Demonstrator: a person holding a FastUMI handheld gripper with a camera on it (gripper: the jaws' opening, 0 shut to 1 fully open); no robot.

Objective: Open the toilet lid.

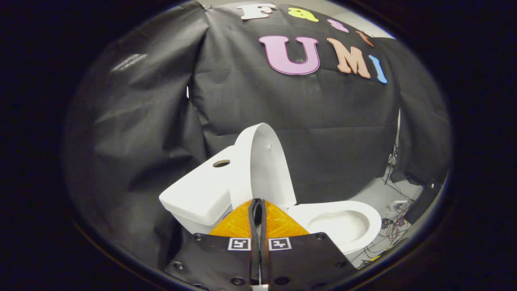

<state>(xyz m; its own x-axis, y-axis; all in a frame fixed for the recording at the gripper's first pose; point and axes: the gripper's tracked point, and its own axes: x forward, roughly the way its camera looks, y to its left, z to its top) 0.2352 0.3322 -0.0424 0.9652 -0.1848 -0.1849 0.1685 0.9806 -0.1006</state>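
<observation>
Gripper (pixel 257 206): both fingers pressed together, tip to tip, with nothing held between them. Their tips sit just in front of the lower edge of the raised lid, and whether they touch it cannot be told.

Left to right, one toilet is present, in white. Its tank (pixel 198 194) stands left of the fingers, tilted in this view, with one round dark hole (pixel 221 163) in its top surface. Immediately right of the tank, one toilet lid (pixel 264 161) stands upright, raised off the bowl and resting back toward the tank; its inner face is turned to the bowl side. Right of the fingers lies one bowl (pixel 343 224), rim exposed, interior white; no contents can be made out inside it.

Behind all of this hangs black cloth (pixel 133 133), in folds, covering the booth's back and sides. Beyond the bowl to the right, a pale floor (pixel 375 194) is visible with a tangle of cables (pixel 394 220) lying on it; the count of cables cannot be determined.
</observation>
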